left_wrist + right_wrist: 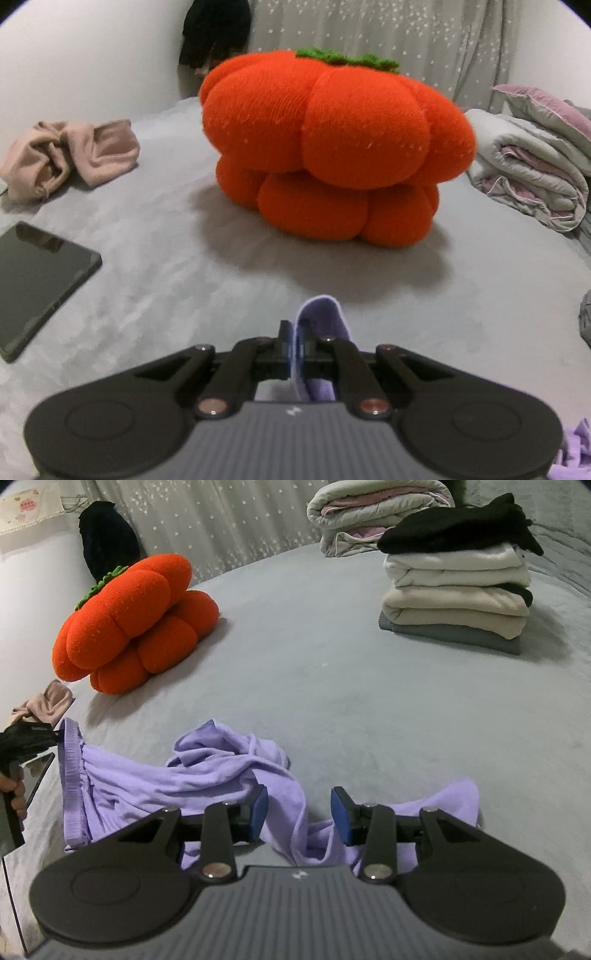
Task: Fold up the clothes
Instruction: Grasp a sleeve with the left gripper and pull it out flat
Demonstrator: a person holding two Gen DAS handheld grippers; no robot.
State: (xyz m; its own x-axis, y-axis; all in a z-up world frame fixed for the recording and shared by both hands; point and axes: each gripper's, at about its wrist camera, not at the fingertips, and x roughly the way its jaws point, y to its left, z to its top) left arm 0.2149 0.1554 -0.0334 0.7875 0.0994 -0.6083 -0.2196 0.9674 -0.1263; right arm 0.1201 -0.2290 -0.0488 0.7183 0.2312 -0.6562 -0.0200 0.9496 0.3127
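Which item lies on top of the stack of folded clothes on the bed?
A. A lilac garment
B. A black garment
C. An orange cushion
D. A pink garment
B: in the right wrist view the black garment sits on top of the stack of folded clothes, above cream and grey layers; the lilac garment lies crumpled near the open right gripper.
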